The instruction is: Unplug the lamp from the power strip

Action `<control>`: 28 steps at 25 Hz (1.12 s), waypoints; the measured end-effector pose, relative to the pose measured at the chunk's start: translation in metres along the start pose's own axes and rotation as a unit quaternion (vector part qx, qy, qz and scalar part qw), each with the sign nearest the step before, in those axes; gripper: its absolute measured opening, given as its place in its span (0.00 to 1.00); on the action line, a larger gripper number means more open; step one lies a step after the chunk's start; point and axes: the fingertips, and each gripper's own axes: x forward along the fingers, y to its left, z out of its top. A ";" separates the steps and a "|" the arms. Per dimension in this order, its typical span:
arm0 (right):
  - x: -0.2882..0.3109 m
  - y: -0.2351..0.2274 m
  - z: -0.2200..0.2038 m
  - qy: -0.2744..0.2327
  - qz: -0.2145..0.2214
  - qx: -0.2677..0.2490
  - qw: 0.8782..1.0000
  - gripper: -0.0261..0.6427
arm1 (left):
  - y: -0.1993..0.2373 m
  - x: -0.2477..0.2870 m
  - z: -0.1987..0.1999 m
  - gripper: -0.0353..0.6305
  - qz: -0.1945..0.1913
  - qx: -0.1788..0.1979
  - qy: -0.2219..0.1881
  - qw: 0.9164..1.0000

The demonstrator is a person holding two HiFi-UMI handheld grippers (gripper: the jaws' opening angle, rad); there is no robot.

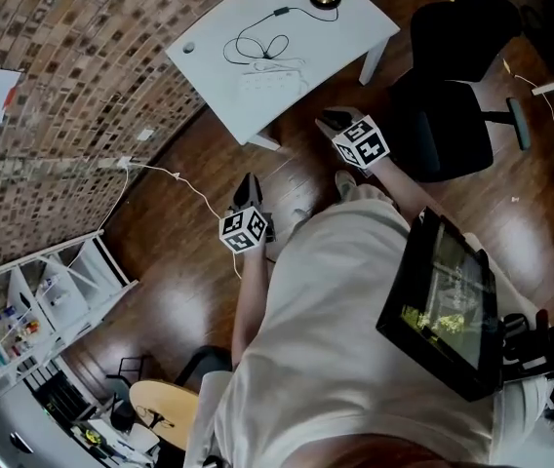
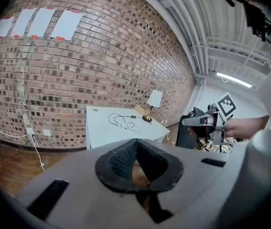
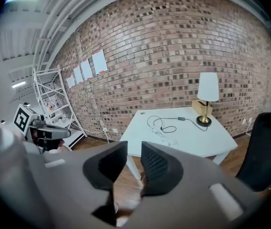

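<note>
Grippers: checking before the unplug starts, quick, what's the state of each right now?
Left gripper: closed, nothing between the jaws.
Right gripper: open, empty.

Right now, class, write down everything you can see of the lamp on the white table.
The lamp stands upright at the far corner of the white table, by the brick wall: white tapered shade, slim brass-looking stem, round base. Its black cord runs from the base across the tabletop into loose loops. A tan box sits just behind it.
</note>
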 end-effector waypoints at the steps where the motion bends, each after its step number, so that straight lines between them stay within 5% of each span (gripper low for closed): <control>1: 0.004 0.013 0.001 0.001 0.002 -0.007 1.000 0.16 | 0.007 -0.008 0.001 0.05 0.000 0.004 -0.002 1.000; 15: 0.037 0.169 -0.003 -0.001 0.009 -0.088 0.996 0.16 | 0.058 -0.085 -0.012 0.05 -0.051 0.014 -0.027 0.998; 28: 0.030 0.191 -0.018 0.018 0.010 -0.098 0.995 0.16 | 0.055 -0.092 -0.026 0.05 -0.083 0.018 -0.012 0.996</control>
